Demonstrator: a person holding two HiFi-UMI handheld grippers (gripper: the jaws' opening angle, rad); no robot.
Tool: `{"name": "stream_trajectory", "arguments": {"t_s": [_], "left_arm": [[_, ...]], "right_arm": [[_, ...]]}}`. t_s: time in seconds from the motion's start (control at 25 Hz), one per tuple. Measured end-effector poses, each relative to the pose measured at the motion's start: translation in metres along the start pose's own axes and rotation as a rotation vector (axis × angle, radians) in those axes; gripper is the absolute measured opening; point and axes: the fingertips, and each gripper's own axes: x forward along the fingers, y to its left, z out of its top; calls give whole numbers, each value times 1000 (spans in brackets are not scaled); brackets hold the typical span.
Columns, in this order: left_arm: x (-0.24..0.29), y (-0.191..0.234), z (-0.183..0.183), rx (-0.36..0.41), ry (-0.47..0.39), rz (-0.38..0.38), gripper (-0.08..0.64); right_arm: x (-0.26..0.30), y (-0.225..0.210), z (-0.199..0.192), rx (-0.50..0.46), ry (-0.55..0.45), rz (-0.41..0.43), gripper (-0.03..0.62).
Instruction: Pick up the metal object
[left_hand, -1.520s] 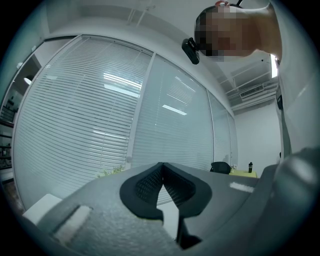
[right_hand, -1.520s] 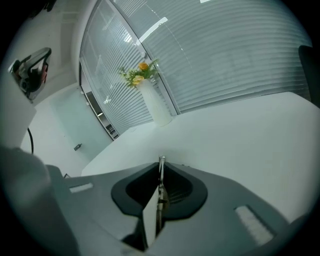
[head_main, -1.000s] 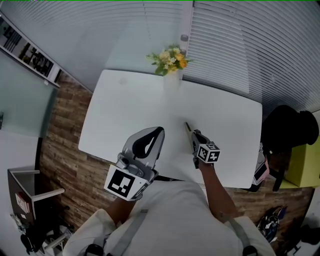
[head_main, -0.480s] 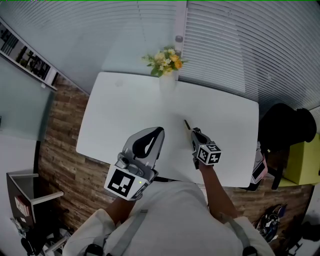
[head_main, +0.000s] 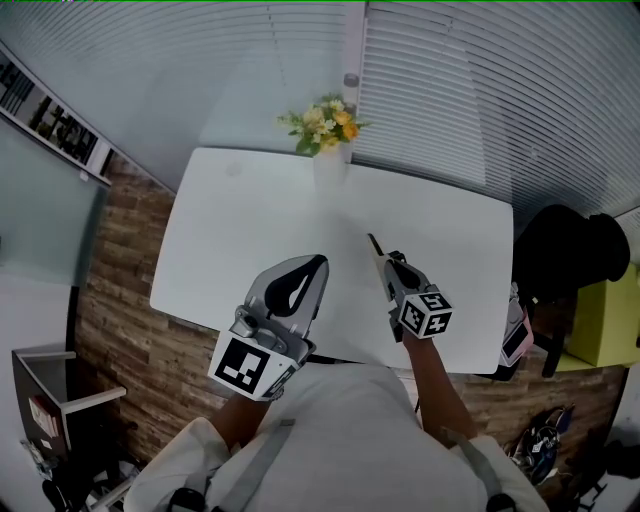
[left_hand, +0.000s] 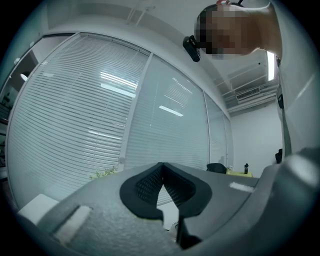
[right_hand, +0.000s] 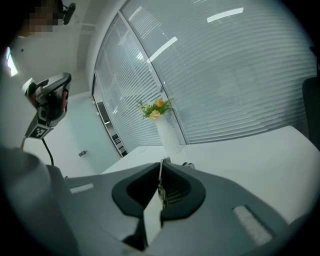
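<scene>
From my station I saw the right gripper with its jaws clamped on the metal object, a thin flat strip gripped edge-on, its tip poking out of the jaws toward the vase. That put the strip over the white tabletop, on my side of the vase and slightly right of it, well apart from it. The left gripper hovered nearer me than the vase and a little left of it, aimed up at the blinds. Its jaws were pressed together with nothing between them. Yellow flowers stood in the vase.
</scene>
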Motion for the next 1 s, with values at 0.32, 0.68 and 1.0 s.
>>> {"name": "stream_trajectory", "arguments": {"t_s": [0.32, 0.68, 1.0], "left_arm": [[6, -5, -1, 0, 3, -18, 5], [11, -9, -1, 2, 2, -36, 5], [14, -9, -1, 6, 1, -40, 5]], "right_arm": [[-24, 19, 40, -59, -52, 7, 11], [-53, 39, 86, -111, -118, 22, 11], [-74, 60, 120, -151, -178, 49, 11]]}}
